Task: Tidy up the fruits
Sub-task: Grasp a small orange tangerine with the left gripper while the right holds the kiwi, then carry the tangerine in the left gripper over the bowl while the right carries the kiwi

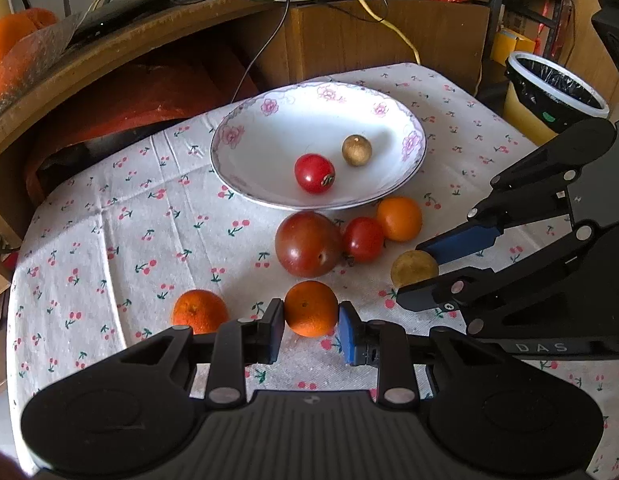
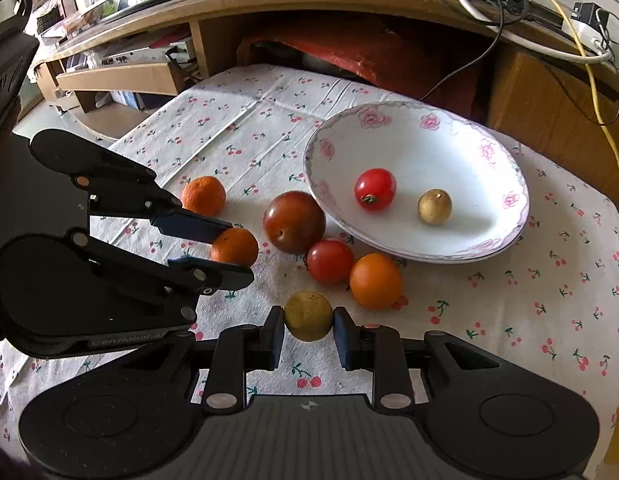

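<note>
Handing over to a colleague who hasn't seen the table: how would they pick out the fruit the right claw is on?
Start at the floral-rimmed white plate on the cherry-print cloth. Below its near rim lies a cluster of loose fruit, and nearest the camera is the yellowish-green fruit, between the right claw pads. It is the only dull yellow-green fruit there; its neighbours are orange or red.

White floral plate (image 1: 409,140) holds a red tomato (image 1: 314,173) and a small brown longan (image 1: 356,150), apart. Just in front of the plate on the cloth: big dark-red plum (image 1: 308,244), touching a second tomato (image 1: 362,239), touching an orange (image 1: 399,218). Yellow-green fruit (image 2: 308,316) sits between the right fingers. Tangerine (image 1: 311,308) between the left fingers. Another tangerine (image 1: 199,311) lies alone, left of it.
</note>
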Tool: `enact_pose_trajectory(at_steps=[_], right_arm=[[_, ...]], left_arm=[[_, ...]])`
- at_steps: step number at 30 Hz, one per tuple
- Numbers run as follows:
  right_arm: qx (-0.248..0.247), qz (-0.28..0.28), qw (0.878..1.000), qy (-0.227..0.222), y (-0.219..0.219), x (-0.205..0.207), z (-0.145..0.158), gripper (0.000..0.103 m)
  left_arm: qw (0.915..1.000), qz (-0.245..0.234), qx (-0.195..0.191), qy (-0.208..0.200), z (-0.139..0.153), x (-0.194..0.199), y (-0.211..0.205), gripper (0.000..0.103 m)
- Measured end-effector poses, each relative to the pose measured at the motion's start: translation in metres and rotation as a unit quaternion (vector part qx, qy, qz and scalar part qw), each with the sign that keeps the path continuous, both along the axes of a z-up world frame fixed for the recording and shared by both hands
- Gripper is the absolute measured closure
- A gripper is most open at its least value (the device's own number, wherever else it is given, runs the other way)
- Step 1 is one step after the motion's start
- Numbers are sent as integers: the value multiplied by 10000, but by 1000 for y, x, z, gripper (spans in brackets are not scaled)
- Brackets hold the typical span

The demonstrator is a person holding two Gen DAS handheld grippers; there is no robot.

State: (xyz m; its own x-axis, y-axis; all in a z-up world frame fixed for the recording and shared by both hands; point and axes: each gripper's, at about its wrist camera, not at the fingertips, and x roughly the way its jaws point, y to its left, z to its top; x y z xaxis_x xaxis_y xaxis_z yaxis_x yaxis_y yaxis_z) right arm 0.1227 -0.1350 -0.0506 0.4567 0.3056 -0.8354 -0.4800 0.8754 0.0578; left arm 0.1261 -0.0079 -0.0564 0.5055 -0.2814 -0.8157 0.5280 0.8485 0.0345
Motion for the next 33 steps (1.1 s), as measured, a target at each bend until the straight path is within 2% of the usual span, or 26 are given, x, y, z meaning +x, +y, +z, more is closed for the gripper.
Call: enact_pose_trajectory(at_steps=[13,33], right_arm=[[25,-129,9998,-147,-5,0,8,81],[80,-606,9969,-504,-28,21,26,81]], left_arm=[[9998,-4,-71,-162,10,4,-8,66],[9984,190,-224,-477,31,33,-28,67]])
